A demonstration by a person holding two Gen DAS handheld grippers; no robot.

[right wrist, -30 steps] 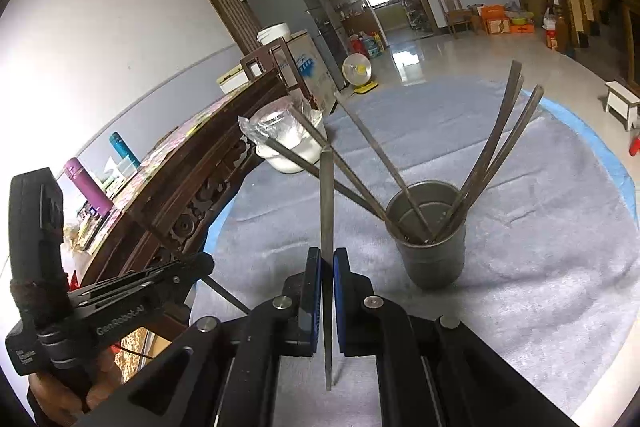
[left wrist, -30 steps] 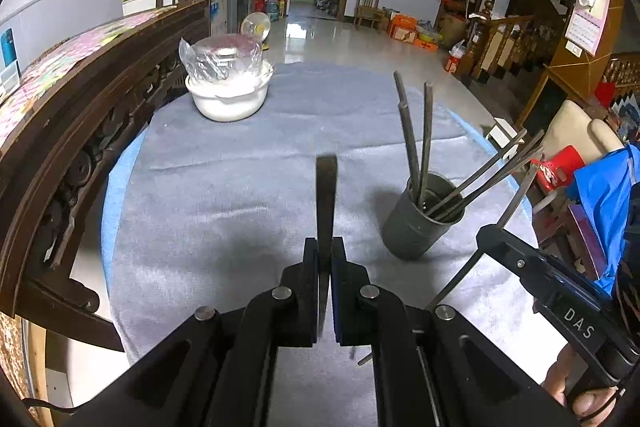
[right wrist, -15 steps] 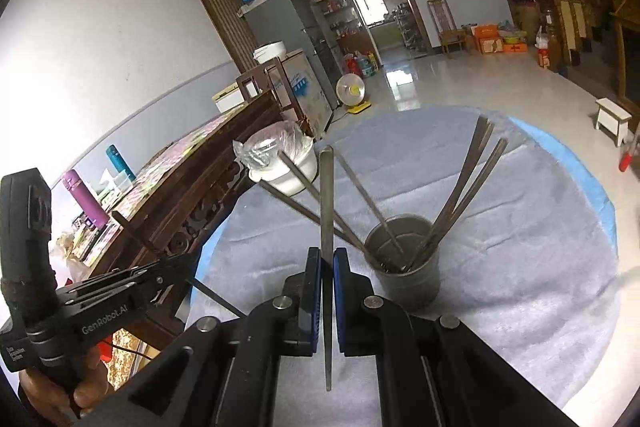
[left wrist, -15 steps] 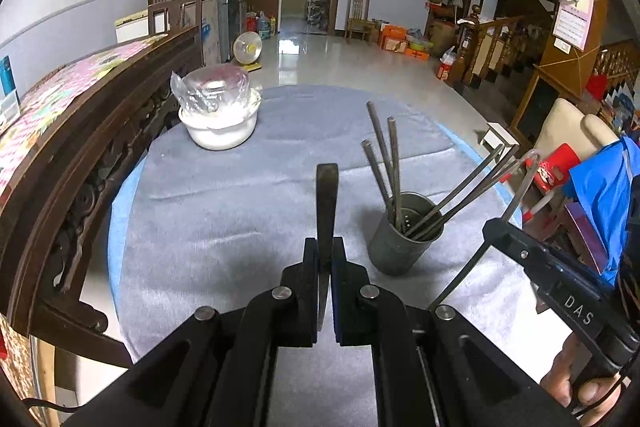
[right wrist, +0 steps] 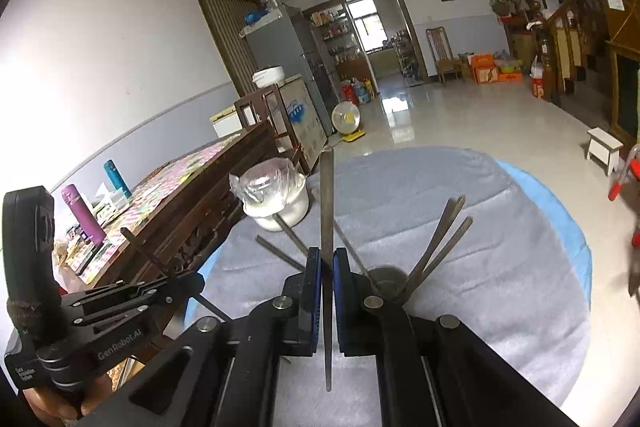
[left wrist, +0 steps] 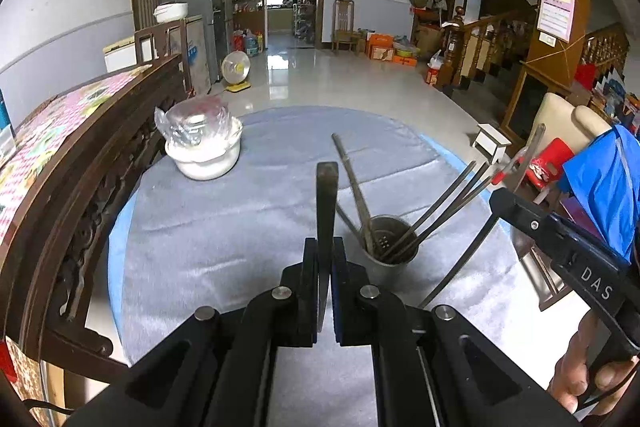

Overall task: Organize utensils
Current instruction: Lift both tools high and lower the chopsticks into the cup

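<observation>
Table edge: a round table under a grey cloth (left wrist: 224, 227) is seen, with a blue under-layer showing along the rim at left and far right; a carved dark wooden bench (left wrist: 80, 163) stands against its left side.
Open room: the cloth between the white bowl (left wrist: 204, 157) and the metal cup (left wrist: 390, 247) is bare, and bare cloth is also seen right of the cup in the right wrist view; shiny floor stretches beyond the far rim to a doorway.
Utensil holder: the metal cup stands upright on the cloth, right of centre, with several long dark utensils (right wrist: 436, 247) fanned out of it to both sides.
Left gripper (left wrist: 325, 255): its fingers are pressed onto a flat dark utensil handle (left wrist: 327, 195), which is held above the cloth just left of the cup.
Right gripper (right wrist: 327, 267): its fingers are clamped on a thin metal utensil (right wrist: 327, 211), which runs through the jaws and out both ends.
Writing: "DAS" is read on the right gripper's body in the left wrist view; "GenRobot.AI" is read on the left gripper's body in the right wrist view.
Left wrist view only: a wall calendar, a blue sleeve and the hand on the right gripper are shown.
Right wrist view only: a purple and a teal bottle on the bench, and ceiling beams, are shown.
</observation>
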